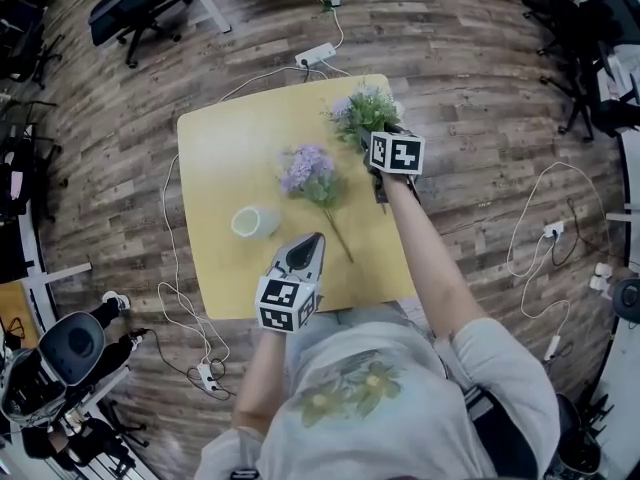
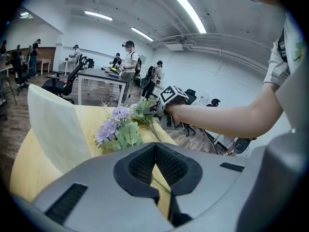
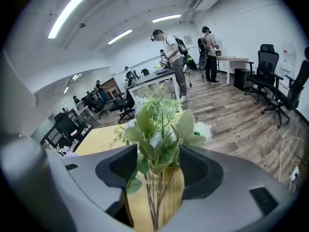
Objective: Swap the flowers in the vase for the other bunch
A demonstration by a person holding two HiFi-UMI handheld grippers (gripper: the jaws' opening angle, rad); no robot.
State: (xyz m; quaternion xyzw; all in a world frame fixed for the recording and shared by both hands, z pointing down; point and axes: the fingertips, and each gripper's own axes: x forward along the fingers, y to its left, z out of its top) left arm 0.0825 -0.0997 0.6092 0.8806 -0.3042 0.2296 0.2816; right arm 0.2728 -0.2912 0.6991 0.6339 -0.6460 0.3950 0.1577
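A green and white bunch point(image 1: 365, 111) lies at the far right corner of the yellow table point(image 1: 220, 138). My right gripper point(image 1: 370, 133) stands open around its stems. In the right gripper view, the stems and leaves point(image 3: 159, 124) rise between the wide jaws point(image 3: 157, 163), and the pads do not press on them. A purple bunch point(image 1: 308, 171) lies mid-table with its stem running toward me. A pale vase point(image 1: 255, 221) stands to its left with no flowers in it. My left gripper point(image 1: 318, 238) is shut and empty beside that stem. The left gripper view shows its pads point(image 2: 155, 146) meeting, the vase point(image 2: 53, 124) and the purple bunch point(image 2: 113, 127).
A power strip point(image 1: 315, 54) and cables lie on the wooden floor beyond the table. Office chairs point(image 1: 130, 8) stand at the far left and right. People point(image 2: 129, 62) stand at desks in the background. Dark equipment point(image 1: 70, 348) sits on the floor at my left.
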